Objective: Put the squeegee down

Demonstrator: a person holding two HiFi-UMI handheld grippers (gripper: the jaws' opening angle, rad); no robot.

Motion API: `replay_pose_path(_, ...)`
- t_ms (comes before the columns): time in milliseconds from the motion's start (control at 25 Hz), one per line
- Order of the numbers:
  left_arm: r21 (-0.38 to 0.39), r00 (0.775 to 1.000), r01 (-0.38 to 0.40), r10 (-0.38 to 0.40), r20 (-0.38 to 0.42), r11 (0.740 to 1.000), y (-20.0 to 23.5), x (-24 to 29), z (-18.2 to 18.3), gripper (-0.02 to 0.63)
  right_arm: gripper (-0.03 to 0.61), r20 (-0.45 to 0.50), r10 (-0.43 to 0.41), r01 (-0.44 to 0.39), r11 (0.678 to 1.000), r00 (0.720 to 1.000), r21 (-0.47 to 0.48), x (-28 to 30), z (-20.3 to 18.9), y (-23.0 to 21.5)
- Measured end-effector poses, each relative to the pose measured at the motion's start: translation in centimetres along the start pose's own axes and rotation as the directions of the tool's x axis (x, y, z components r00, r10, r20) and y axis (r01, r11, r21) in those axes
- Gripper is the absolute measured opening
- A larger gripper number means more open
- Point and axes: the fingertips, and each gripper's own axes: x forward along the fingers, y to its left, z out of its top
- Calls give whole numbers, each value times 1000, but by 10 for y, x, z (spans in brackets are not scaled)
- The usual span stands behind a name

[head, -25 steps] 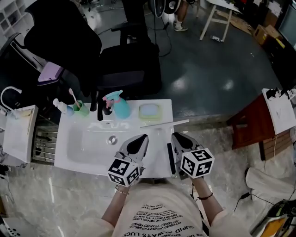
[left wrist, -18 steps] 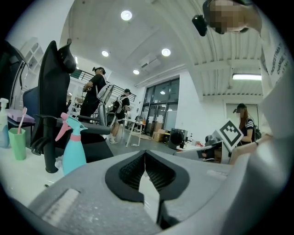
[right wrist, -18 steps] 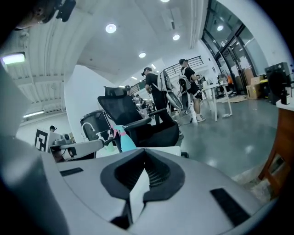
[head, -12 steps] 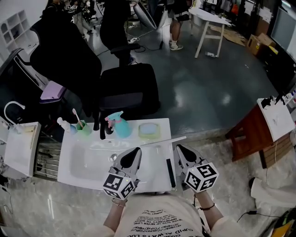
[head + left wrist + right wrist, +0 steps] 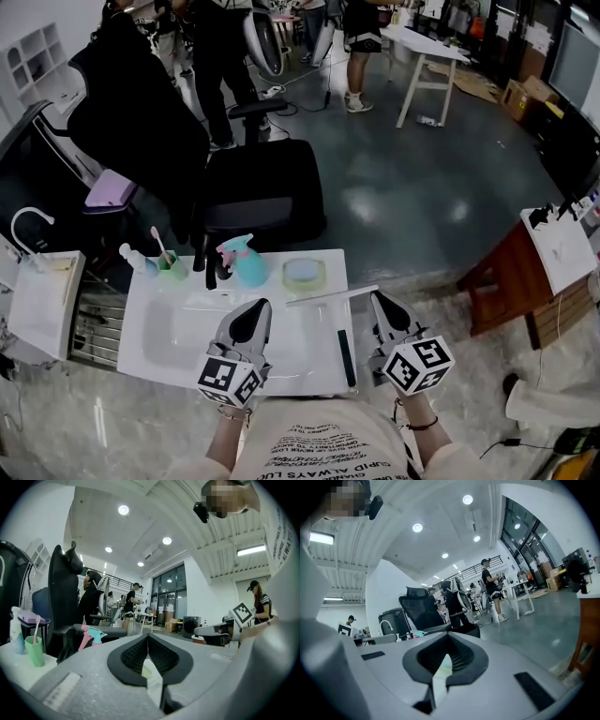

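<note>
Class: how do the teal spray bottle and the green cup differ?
The spray bottle is teal with a pink trigger; the green cup is plain green. The spray bottle has a trigger head on top; the green cup is open, holding a toothbrush. The spray bottle looks bigger than the green cup. Both stand upright by the counter's back edge.

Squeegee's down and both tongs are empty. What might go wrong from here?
The squeegee lies at the counter's right edge, one end of its bar sticking out past it; a bump could tip it off. The shut right tongs hang right beside that end, so a careless swing may catch it.
</note>
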Motion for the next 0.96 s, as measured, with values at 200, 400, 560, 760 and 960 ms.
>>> replay_pose_path(200, 14, 1000, -10, 10, -5, 1000, 1, 0, 0, 23, 5, 11, -15, 15, 1000, 1000, 5, -2, 2, -5)
replay_pose_path(400, 18, 1000, -17, 17, -15, 1000, 2, 0, -3, 23, 5, 17, -24, 24, 1000, 1000, 10, -4, 3, -8)
replay_pose_path(560, 21, 1000, -21, 22, -22, 1000, 2, -1, -6, 23, 5, 20, -27, 27, 1000, 999, 7, -6, 3, -10)
replay_pose_path(760, 23, 999, -22, 23, -33, 999, 0, 0, -9, 23, 3, 22, -23, 24, 1000, 999, -20, -7, 5, -9)
replay_pose_path(960, 30, 999, -18, 19, -37, 999, -2, 0, -9, 23, 5, 28, -25, 25, 1000, 999, -18, -8, 7, -9)
